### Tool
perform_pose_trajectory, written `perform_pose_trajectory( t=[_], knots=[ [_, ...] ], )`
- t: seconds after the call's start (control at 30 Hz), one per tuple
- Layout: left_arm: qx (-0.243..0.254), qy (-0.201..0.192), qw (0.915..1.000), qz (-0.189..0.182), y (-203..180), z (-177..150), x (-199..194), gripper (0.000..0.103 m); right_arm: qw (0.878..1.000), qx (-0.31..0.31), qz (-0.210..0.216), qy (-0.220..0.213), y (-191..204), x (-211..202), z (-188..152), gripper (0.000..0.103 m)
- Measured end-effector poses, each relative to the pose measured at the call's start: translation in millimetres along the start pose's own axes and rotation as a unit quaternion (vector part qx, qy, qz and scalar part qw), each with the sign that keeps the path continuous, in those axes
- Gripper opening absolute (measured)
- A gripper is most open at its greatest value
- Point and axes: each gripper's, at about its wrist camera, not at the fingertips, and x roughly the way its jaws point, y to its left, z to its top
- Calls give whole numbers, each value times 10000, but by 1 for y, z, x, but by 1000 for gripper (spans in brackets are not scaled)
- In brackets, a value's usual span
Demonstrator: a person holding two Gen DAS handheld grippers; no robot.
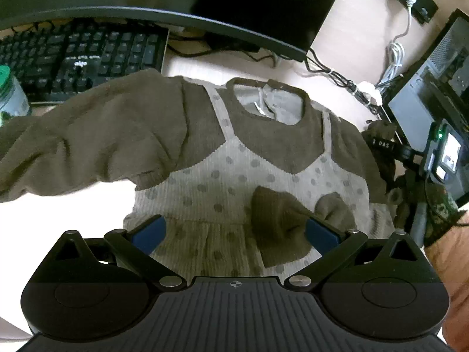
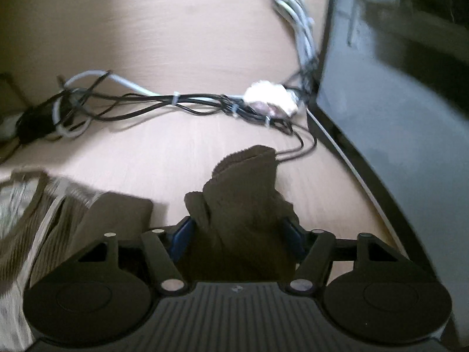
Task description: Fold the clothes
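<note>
1. Near first: the left gripper (image 1: 234, 231) is spread wide open, hovering over the hem of the dress (image 1: 234, 176), blue pads not touching anything I can see.
2. The right gripper (image 2: 237, 234) is clamped on a bunched brown sleeve (image 2: 246, 193) at lower center of its view.
3. The dress lies flat on the desk (image 2: 164, 38), the other sleeve flung toward the left edge.
4. Further back: keyboard (image 1: 79, 58) upper left, green-lidded jar (image 1: 10, 94) at the far left.
5. Cable bundle (image 2: 181, 104) crosses mid-frame, with a dark computer case (image 2: 395, 94) walling off the right side.
</note>
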Motion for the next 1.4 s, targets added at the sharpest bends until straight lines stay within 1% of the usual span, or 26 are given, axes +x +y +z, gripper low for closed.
perform_pose_trajectory(
  t=[0.03, 0.07, 0.1, 0.13, 0.17, 0.23, 0.3, 0.37, 0.47, 0.53, 0.6, 0.63, 0.7, 0.8, 0.83, 0.9, 0.93, 1.03, 1.07, 1.13, 1.2, 1.27, 1.3, 1.33, 1.37, 1.4],
  knots=[
    [-1, -17, 10000, 11, 0, 0, -2, 103, 10000, 56, 51, -20, -3, 0, 1, 45],
    [-14, -23, 10000, 12, 1, -1, -2, 103, 9999, 80, 128, -27, -4, -2, 3, 29],
    [-27, -30, 10000, 14, 2, -1, -3, 103, 9997, 99, 213, -40, -5, -6, 5, 18],
    [-41, -36, 10000, 15, 4, -1, -4, 103, 9995, 67, 279, -119, -3, -14, 8, 15],
    [-54, -43, 10000, 16, 5, -1, -5, 103, 9992, 11, 339, -224, 0, -22, 12, 14],
    [-81, -56, 10000, 11, 8, -1, -6, 103, 9964, -209, 580, -590, 16, -47, 23, 13],
    [-96, -80, 9999, -14, 11, 1, -6, 103, 9903, -440, 895, -969, 37, -75, 33, 12],
    [-110, -133, 9998, -58, 15, 1, -9, 103, 9805, -659, 1322, -1295, 65, -105, 42, 12],
    [-205, -191, 9995, -133, 25, 2, -13, 103, 9616, -1129, 1979, -1532, 114, -137, 39, 12],
    [-281, -199, 9993, -148, 33, 1, -15, 103, 9542, -1266, 2240, -1529, 127, -144, 36, 15],
    [-348, -193, 9991, -166, 42, 1, -17, 103, 9475, -1370, 2468, -1499, 136, -149, 32, 31],
    [-363, -192, 9990, -201, 45, 1, -17, 103, 9440, -1422, 2582, -1484, 140, -152, 30, 35],
    [-392, -197, 9985, -319, 49, 1, -19, 103, 9364, -1524, 2808, -1454, 149, -157, 27, 50],
    [-452, -200, 9969, -616, 52, 5, -16, 103, 9238, -1676, 3144, -1405, 162, -165, 21, 63],
    [-487, -193, 9961, -714, 50, 7, -13, 103, 9262, -1592, 3103, -1436, 154, -166, 24, 64],
    [-593, -180, 9938, -925, 45, 15, -5, 103, 9389, -1351, 2795, -1488, 130, -166, 28, 69],
    [-654, -169, 9922, -1044, 42, 20, 1, 103, 9461, -1232, 2603, -1481, 118, -164, 29, 69],
    [-849, -135, 9865, -1393, 29, 34, 21, 103, 9662, -807, 2107, -1249, 79, -154, 25, 70],
    [-906, -145, 9861, -1384, 25, 37, 30, 103, 9708, -670, 1989, -1162, 67, -152, 22, 70],
    [-1008, -159, 9876, -1197, 17, 46, 49, 103, 9774, -497, 1786, -1016, 48, -150, 11, 70],
    [-1030, -197, 9897, -970, 8, 52, 68, 96, 9818, -378, 1627, -899, 35, -149, 0, 72],
    [-849, -237, 9945, -574, -3, 56, 82, 59, 9851, -242, 1515, -775, 20, -149, -9, 73],
    [-743, -254, 9961, -401, -9, 58, 87, 55, 9864, -182, 1473, -712, 15, -148, -13, 73],
    [-628, -351, 9968, -340, -13, 60, 86, 34, 9872, -147, 1442, -663, 11, -147, -16, 73],
    [-482, -577, 9965, -363, -16, 63, 75, 15, 9880, -122, 1413, -620, 7, -146, -20, 73],
    [-337, -804, 9955, -385, -19, 65, 65, 15, 9884, -105, 1394, -594, 5, -147, -23, 73]
  ],
)
